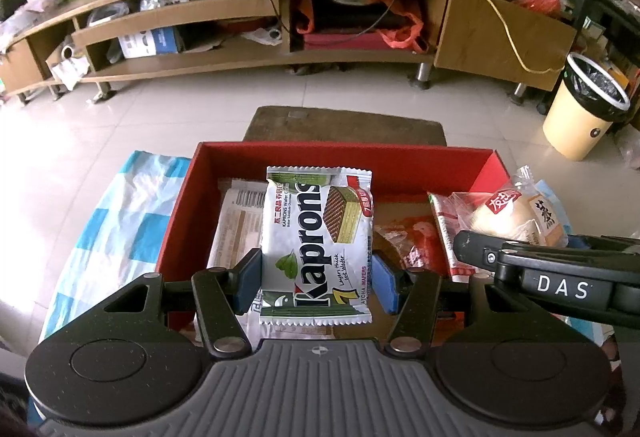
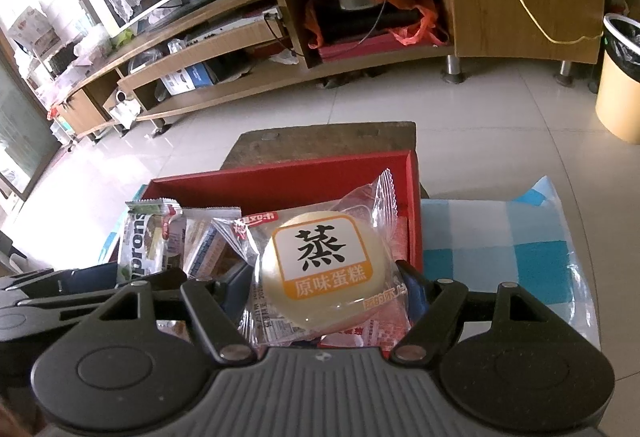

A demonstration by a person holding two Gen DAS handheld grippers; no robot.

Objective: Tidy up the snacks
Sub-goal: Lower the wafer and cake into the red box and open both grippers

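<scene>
My left gripper [image 1: 316, 277] is shut on a white and green Kaprons wafer packet [image 1: 316, 237] and holds it over the red box [image 1: 320, 153]. My right gripper [image 2: 326, 289] is shut on a clear-wrapped steamed cake [image 2: 320, 269] over the right side of the same box [image 2: 280, 177]. The cake also shows in the left wrist view [image 1: 516, 217], and the wafer packet shows in the right wrist view [image 2: 140, 249]. Several other snack packets [image 1: 236, 221] lie inside the box.
The box rests on a blue and white checked cloth [image 1: 116, 221] over a low table. A brown stool [image 1: 344, 125] stands behind it. A wooden TV stand [image 1: 280, 17] runs along the back. A cream bin [image 1: 584, 109] stands at the right.
</scene>
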